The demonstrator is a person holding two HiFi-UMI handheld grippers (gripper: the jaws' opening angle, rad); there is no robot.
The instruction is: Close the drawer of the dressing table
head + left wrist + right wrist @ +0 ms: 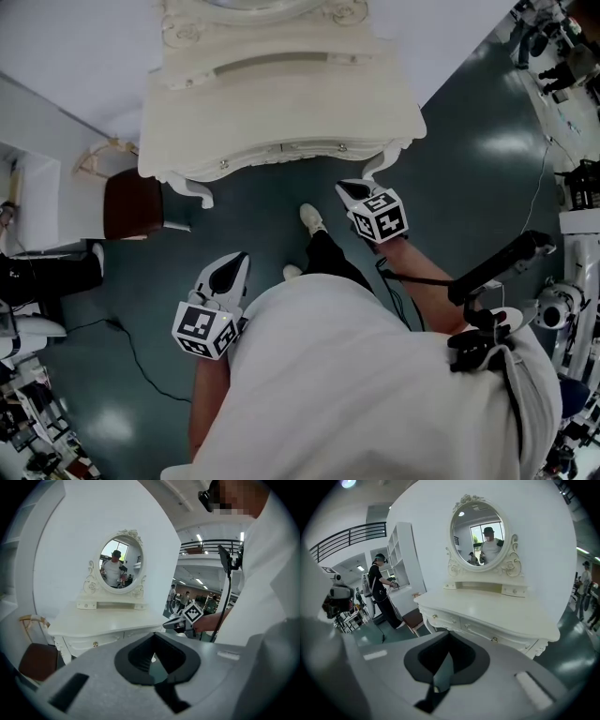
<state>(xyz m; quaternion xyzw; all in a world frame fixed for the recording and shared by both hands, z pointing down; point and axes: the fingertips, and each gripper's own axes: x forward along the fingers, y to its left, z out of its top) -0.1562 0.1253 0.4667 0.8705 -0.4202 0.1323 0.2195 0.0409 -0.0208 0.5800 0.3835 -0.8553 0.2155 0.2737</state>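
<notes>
**Right gripper** (449,638): jaws pressed together with nothing between them; touches nothing, held in the air.

**Left gripper** (154,638): jaws likewise closed and empty; clear of all furniture.

**Dressing table** (501,613): white, ahead of both grippers; the right gripper is nearer its front edge.

**Drawer** (480,633): in the table's front, ahead of the right gripper; its face sits flush with the frame.

**Oval mirror** (480,531): above the table top.

**Brown-seated chair** (131,204): beyond the left gripper, beside the table.

Ceiling lights (199,537) are glinting off a dark, glossy floor (469,187), while a brown-seated chair (131,206) is standing near a white wall (553,550); white shelving (401,550) and a railed balcony (351,536) are showing beyond.
</notes>
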